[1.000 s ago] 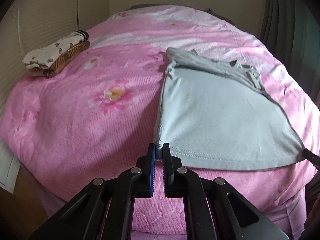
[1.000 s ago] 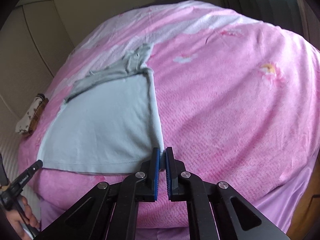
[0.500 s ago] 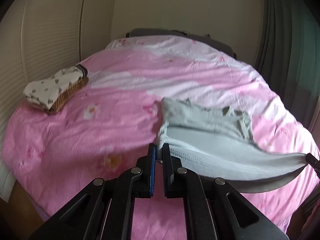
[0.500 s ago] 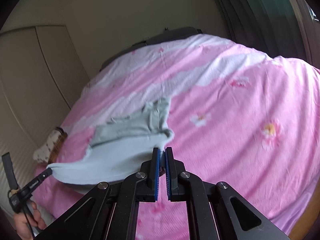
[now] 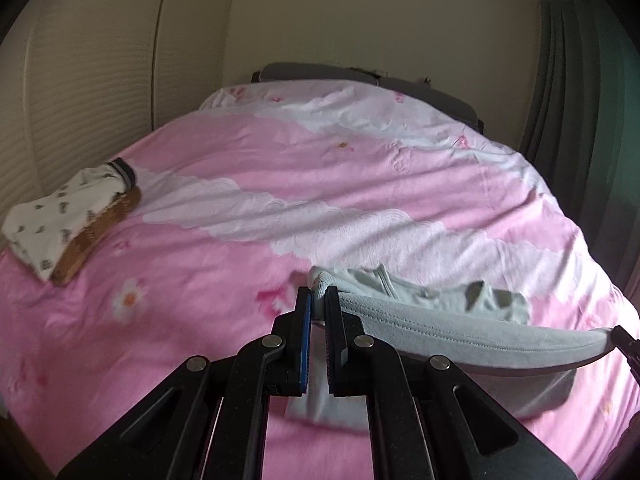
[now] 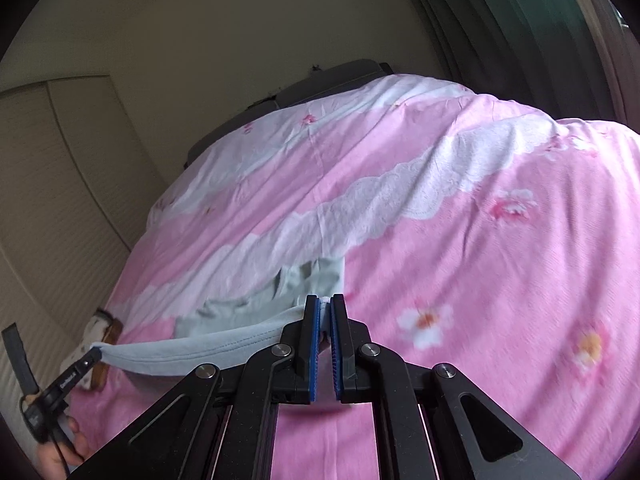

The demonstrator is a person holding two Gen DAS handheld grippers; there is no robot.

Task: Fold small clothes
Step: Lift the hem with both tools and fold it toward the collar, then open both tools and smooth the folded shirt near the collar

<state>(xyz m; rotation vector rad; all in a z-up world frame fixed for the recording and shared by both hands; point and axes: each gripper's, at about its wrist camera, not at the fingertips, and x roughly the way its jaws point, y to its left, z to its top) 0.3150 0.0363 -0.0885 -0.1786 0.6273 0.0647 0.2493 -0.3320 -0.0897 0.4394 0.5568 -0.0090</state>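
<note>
A small pale grey-blue shirt [image 5: 460, 328] hangs stretched by its hem between both grippers above the pink bed. My left gripper [image 5: 319, 300] is shut on the hem's left corner. The hem runs right to the other gripper's tip [image 5: 624, 344] at the frame edge. In the right wrist view my right gripper [image 6: 325, 308] is shut on the hem's right corner, and the shirt [image 6: 208, 350] stretches left to the left gripper [image 6: 92, 358], held by a person's hand [image 6: 60, 452]. The shirt's collar end [image 5: 440, 292] trails on the bedcover; its lower body sags beneath the hem.
The bed carries a pink flowered cover [image 5: 280, 184] with white lace-like bands. A folded stack of small clothes [image 5: 68, 224], white patterned over brown, lies at the bed's left edge. A cream wardrobe wall [image 5: 80, 80] stands left, dark curtains [image 5: 580, 100] right, a dark headboard [image 5: 360, 76] behind.
Both grippers rose and carried the shirt's hem up and toward the far end; the shirt went from lying flat to hanging, folding over its collar part.
</note>
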